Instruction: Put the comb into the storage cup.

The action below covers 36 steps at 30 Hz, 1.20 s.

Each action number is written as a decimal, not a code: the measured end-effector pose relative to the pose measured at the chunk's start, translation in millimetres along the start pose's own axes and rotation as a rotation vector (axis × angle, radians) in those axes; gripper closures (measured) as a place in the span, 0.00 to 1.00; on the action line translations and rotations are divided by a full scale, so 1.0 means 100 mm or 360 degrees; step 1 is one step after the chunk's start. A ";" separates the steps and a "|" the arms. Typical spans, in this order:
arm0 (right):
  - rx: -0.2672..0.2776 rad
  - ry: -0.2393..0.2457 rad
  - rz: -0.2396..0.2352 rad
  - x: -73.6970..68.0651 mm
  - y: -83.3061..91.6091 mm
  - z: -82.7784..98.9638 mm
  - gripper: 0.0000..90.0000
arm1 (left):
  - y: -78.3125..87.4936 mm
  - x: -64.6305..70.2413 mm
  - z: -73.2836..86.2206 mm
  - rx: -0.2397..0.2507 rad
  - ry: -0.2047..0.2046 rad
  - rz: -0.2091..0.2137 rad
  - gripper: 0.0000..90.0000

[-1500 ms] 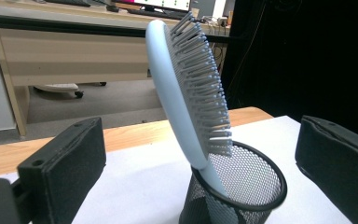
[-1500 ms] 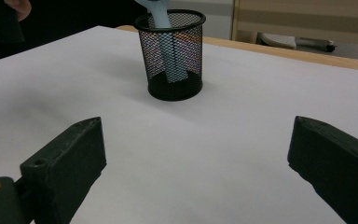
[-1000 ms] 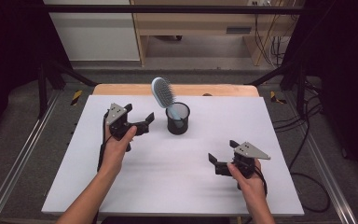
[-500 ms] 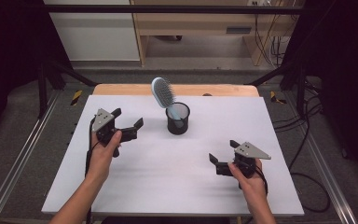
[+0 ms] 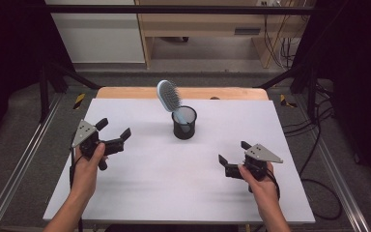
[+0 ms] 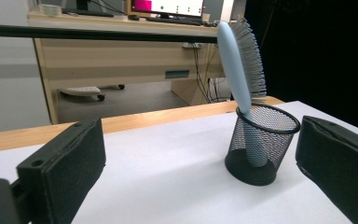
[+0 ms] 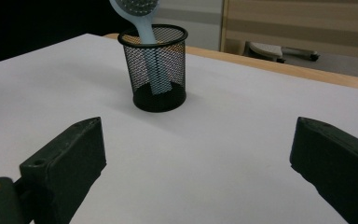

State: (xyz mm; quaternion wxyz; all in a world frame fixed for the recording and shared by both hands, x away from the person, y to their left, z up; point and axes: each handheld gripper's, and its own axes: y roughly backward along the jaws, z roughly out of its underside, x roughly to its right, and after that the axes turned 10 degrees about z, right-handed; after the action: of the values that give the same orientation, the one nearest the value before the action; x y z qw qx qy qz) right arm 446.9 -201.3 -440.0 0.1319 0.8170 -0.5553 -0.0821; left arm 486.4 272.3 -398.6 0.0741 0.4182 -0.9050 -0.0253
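Hairbrush (image 5: 169,98): we see it standing handle-down in the mesh cup (image 5: 184,123), mid-worktop (image 5: 140,188), head tilted up-left.
Left gripper (image 5: 112,136): jaws apart, empty, nearer, we judge; cup lies forward-right.
Right gripper (image 5: 232,158): jaws apart, empty; cup lies forward-left.

My worktop (image 5: 140,183) is a smooth, matt white sheet over a pale wooden edge. On it, a black wire-mesh metal cup (image 5: 184,123) holds a glossy light-blue plastic hairbrush (image 5: 169,99) with grey bristles. My tools' pads (image 6: 65,158) look like matt black foam.
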 end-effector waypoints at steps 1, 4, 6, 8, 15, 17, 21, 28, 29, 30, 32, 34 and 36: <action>0.0005 -0.0002 0.0006 0.01 0.01 0.00 0.04 | 0.03 -0.01 0.00 0.0000 0.0000 -0.0002 0.02; 0.0027 -0.0015 0.0030 0.05 0.04 0.02 0.04 | 0.12 -0.04 0.01 0.0006 0.0003 -0.0014 0.02; 0.0032 -0.0015 0.0036 0.08 0.07 0.04 0.04 | 0.19 -0.06 0.00 0.0020 -0.0001 -0.0027 0.02; 0.0035 -0.0015 0.0046 0.10 0.10 0.05 0.04 | 0.26 -0.09 0.00 0.0026 -0.0009 -0.0034 0.01; 0.0052 0.0008 0.0077 0.19 0.18 0.12 0.04 | 0.45 -0.18 0.01 0.0048 -0.0008 -0.0067 0.01; 0.0060 0.0005 0.0080 0.21 0.20 0.15 0.04 | 0.50 -0.20 0.01 0.0051 -0.0010 -0.0072 0.01; 0.0064 0.0005 0.0079 0.23 0.21 0.20 0.04 | 0.58 -0.23 0.00 0.0052 -0.0022 -0.0083 0.01; 0.0063 -0.0002 0.0074 0.25 0.24 0.25 0.05 | 0.69 -0.23 0.04 0.0044 -0.0052 -0.0088 0.01; 0.0064 0.0003 0.0072 0.25 0.24 0.26 0.05 | 0.70 -0.23 0.06 0.0044 -0.0051 -0.0086 0.01; 0.0063 0.0008 0.0072 0.25 0.24 0.26 0.05 | 0.71 -0.23 0.07 0.0045 -0.0048 -0.0088 0.01; 0.0058 0.0021 0.0071 0.24 0.24 0.27 0.05 | 0.74 -0.24 0.09 0.0058 -0.0031 -0.0091 0.01; 0.0051 0.0028 0.0069 0.23 0.24 0.28 0.05 | 0.77 -0.25 0.11 0.0068 -0.0017 -0.0094 0.01; 0.0049 0.0041 0.0063 0.23 0.24 0.28 0.04 | 0.80 -0.26 0.14 0.0076 -0.0005 -0.0099 0.01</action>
State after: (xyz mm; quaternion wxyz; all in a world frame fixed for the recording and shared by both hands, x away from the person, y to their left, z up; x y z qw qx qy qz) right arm 426.4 -234.2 -459.5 0.1279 0.8088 -0.5708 -0.0605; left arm 440.9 343.5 -406.5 0.0618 0.4478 -0.8920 -0.0067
